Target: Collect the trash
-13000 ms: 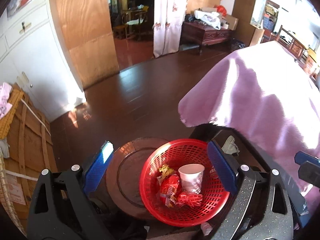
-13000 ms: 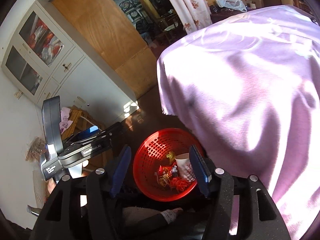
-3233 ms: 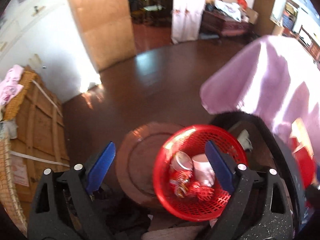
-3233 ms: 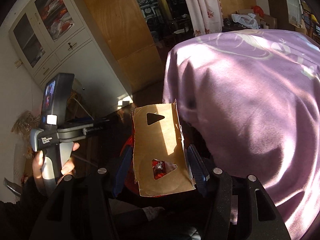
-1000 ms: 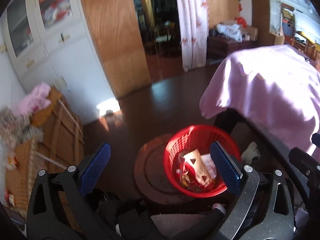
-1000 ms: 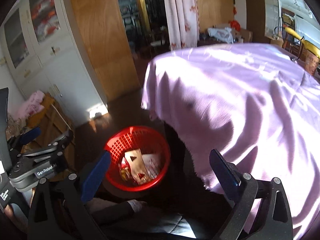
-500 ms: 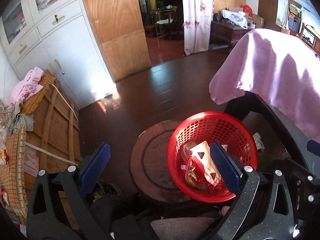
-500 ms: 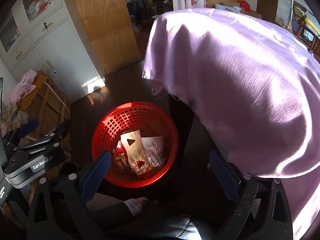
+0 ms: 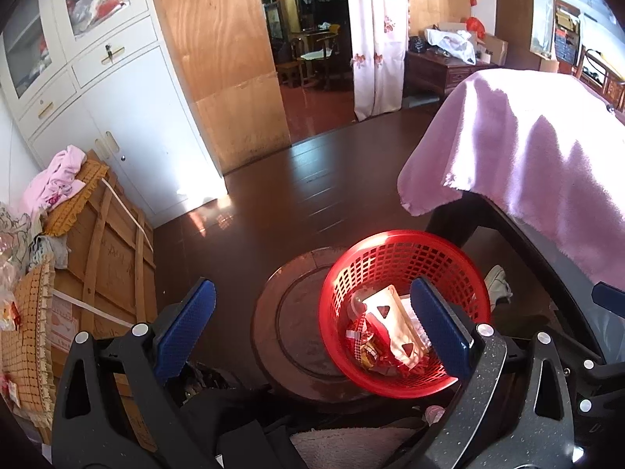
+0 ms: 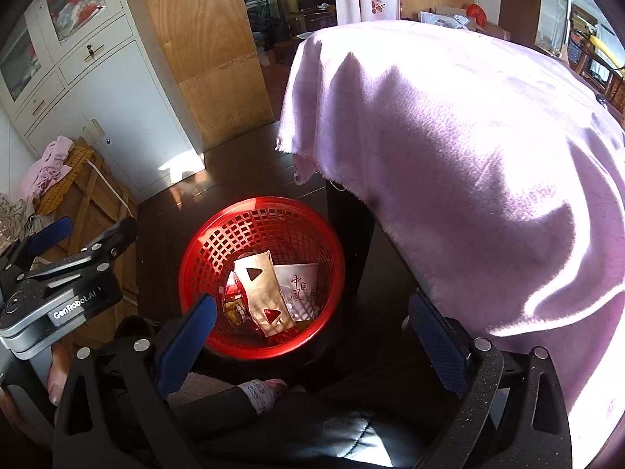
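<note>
Both grippers, left gripper [image 9: 312, 328] and right gripper [image 10: 312, 336], are hanging spread and empty above the red basket [image 10: 203, 250]; further trash, possibly none, is lying unseen on the pink-draped table [image 10: 468, 136] rightward.

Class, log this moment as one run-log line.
left gripper: open | right gripper: open | cardboard piece: in red basket

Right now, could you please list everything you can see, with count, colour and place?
basket: one, red, on the floor beside the table.
cardboard piece: one, tan with triangular holes, inside the basket.
paper cup: one, white with red print, in the basket.
wrappers: several, red, in the basket.
cloth: one, pink, draped over the table.
round board: one, brown, under the basket.
cabinet: one, white, left wall.
crate: one, wooden, left.
left gripper: fingers open, empty.
right gripper: fingers open, empty.
</note>
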A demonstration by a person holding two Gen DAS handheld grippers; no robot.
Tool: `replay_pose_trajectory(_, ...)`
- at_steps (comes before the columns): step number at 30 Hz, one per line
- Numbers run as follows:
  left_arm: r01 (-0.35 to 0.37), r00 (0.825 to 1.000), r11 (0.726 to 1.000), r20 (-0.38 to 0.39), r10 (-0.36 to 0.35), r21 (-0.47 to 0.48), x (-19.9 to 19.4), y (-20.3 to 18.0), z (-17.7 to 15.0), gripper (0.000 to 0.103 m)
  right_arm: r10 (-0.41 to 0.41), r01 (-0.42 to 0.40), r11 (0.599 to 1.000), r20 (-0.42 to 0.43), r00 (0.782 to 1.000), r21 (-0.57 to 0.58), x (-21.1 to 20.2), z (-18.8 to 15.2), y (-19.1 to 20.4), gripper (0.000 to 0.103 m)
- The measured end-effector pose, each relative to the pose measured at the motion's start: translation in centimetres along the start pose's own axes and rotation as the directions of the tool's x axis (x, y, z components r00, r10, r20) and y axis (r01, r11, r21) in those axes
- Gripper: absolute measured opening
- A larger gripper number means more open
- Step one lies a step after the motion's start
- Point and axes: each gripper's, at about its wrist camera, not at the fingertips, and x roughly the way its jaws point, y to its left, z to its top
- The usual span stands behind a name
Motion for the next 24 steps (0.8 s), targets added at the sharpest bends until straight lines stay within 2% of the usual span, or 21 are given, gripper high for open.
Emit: replay_pose_trajectory(24,0.036,0.999,0.999,-0.015,-0.036,0.015,-0.19,-0.52,0.09,0.096,-0.009,0.009,1.0,-0.008,1.0,-0.007,0.37,-0.17,0.01,0.097)
